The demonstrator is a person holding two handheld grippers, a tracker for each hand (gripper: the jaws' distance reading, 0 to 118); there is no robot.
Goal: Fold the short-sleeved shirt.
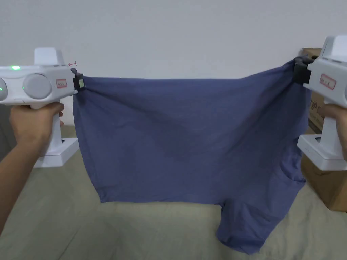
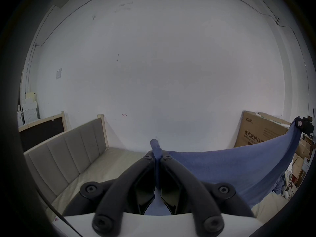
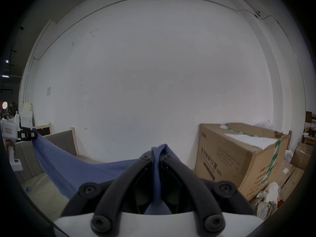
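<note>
left gripper (image 1: pixel 81 82): clamped tight on the shirt's top-left corner, hand gripping the handle.
shirt (image 1: pixel 189 138): blue, stretched in the air above the bed (image 1: pixel 50 216). Looks thin, light and floppy, so I'd pinch it at corners or seams.
right gripper (image 1: pixel 298 71): clenched on the opposite corner.
views: head view catches a sleeve dangling low; right gripper view gets the cardboard box (image 3: pixel 239 157).

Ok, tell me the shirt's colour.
The shirt is plain dusky blue, no pattern; the head view shows it best.
</note>
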